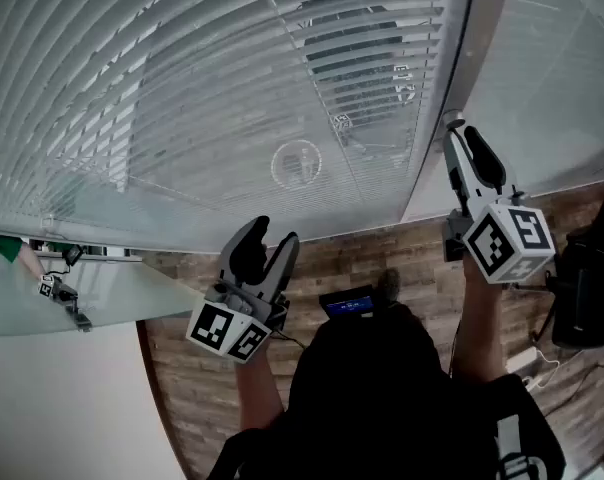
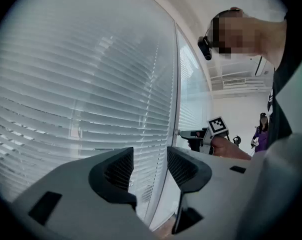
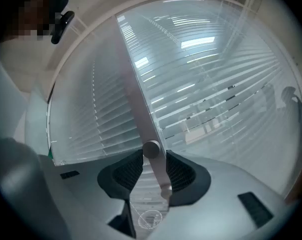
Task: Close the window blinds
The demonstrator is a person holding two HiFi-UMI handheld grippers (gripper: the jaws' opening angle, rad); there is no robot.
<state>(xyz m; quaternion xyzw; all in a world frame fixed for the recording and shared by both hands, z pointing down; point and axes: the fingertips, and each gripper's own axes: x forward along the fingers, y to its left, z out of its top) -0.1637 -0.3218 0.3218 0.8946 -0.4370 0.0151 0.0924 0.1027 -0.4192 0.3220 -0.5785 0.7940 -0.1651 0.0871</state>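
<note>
White slatted blinds (image 1: pixel 232 88) cover the window; their slats are tilted and I see through them. A grey upright frame post (image 1: pixel 452 58) parts two panes. On the post sits a round metal knob (image 3: pixel 151 149) with a flat metal stem below it. My right gripper (image 3: pixel 153 174) has both pads against that stem, with the knob at its fingertips; from the head it reaches up to the post (image 1: pixel 454 133). My left gripper (image 1: pixel 267 238) hangs lower, short of the blinds, open and empty (image 2: pixel 150 166).
Wood floor (image 1: pixel 322 258) runs below the window. A glass tabletop (image 1: pixel 82 288) lies at the left, with a white wall (image 1: pixel 62 398) below it. A black bag (image 1: pixel 582 308) stands at the right. A person in purple (image 2: pixel 261 134) stands far off.
</note>
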